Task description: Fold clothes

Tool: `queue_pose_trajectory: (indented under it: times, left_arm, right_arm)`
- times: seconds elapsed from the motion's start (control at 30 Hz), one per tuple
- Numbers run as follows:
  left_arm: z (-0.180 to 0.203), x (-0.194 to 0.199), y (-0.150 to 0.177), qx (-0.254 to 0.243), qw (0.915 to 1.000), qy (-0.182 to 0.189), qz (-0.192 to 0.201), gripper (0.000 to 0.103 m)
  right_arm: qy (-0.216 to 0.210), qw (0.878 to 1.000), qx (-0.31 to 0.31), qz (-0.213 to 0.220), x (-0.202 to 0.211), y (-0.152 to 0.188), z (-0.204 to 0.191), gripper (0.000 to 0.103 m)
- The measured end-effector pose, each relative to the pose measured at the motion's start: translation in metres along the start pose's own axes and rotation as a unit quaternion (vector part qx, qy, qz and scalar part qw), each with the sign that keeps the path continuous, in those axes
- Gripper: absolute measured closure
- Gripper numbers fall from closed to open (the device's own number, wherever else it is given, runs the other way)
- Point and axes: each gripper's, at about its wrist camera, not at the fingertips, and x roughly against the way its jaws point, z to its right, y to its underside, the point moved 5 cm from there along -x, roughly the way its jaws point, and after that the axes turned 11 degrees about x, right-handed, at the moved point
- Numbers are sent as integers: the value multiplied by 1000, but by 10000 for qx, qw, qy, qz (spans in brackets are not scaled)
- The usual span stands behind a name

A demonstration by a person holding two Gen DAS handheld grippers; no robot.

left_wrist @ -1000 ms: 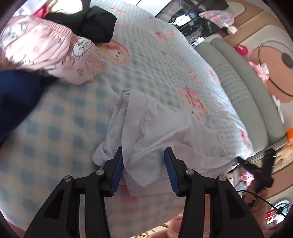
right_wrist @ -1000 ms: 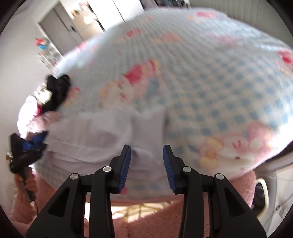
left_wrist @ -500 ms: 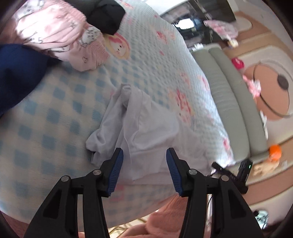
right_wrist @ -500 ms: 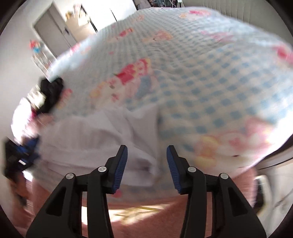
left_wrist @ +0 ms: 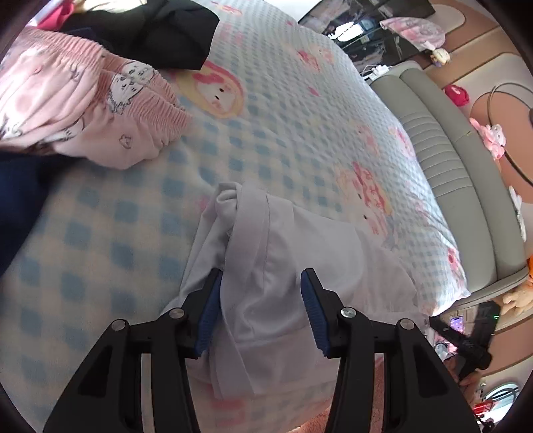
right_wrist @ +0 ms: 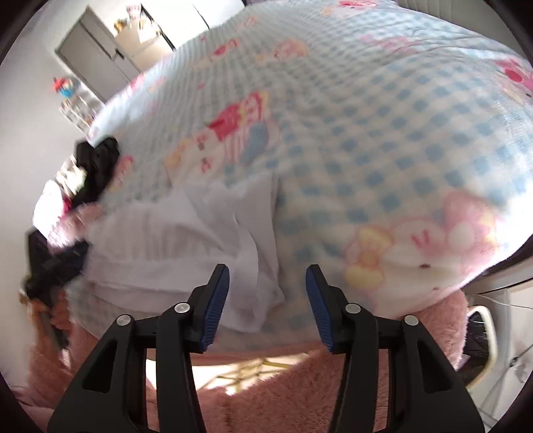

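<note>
- One white garment [left_wrist: 299, 266] is lying bunched and partly doubled over near the front edge of the checked bedspread [left_wrist: 273, 100]; I am judging its folding unfinished.
- I am holding the left gripper [left_wrist: 261, 301] spread wide, straddling the cloth, pinching nothing.
- My right gripper [right_wrist: 267, 299] is hovering equally spread over the garment's corner.
- Pink pyjamas [left_wrist: 83, 106] and a black garment [left_wrist: 160, 30] are lying well apart.

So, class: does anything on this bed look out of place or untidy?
Yes. The white garment lies bunched and creased near the bed's edge, not flat. Both grippers, left and right, are open above it.
</note>
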Motion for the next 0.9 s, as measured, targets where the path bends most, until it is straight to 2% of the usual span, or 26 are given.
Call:
queue_pose_trajectory:
  times: [0.07,0.1,0.2,0.33,0.4,0.5,0.53,0.57,0.63,0.7,0.77,0.83,0.9]
  left_arm:
    - [1,-3,-4,-23,9999,-115,71,56]
    - [2,-4,-6,-34,9998,-172,106,71]
    - [4,-9,-12,-75,9992,-340,207,86]
    - [14,-15,-21,-300,9974,-576,309,87]
    - [13,-13,-27,-304,9972,-602,337,86]
    - [10,-5,-29,-229,9981,-489,285,82]
    - [8,0,-27,-225,9987,-403,238,81]
    - [5,7,-23,-261,9990,-308,178,76]
    - [1,17,-11,-341,9993,-135,48,75]
    - [-4,25,2,-331,9994,40,-76,70]
    - [-9,24,10,-249,9994,128,-181,55]
    - [-14,20,16,-155,9994,162,-277,55]
    - [-15,16,19,-118,9994,105,-311,57]
  right_arm:
    - [-169,9996,-128,195,5,-12,2,51]
    - [-56,9999,-47,155,-2,-15,1,51]
    - [260,9993,101,-252,-29,-13,-3,51]
    - [23,9983,222,-533,-47,2,-14,51]
    - [378,9951,580,-705,-52,9,-18,51]
    - [1202,9745,1617,-986,-57,29,-29,51]
    - [1301,9715,1724,-979,-55,34,-31,51]
    - [1391,9685,1824,-969,-53,38,-34,51]
    - [1408,9696,1809,-858,-43,39,-36,51]
    - [1313,9763,1614,-593,-29,34,-32,51]
    - [944,9875,1235,-277,-21,24,-26,51]
    - [340,9973,612,-228,-30,15,-16,51]
    - [-297,9989,58,-367,-48,10,-10,52]
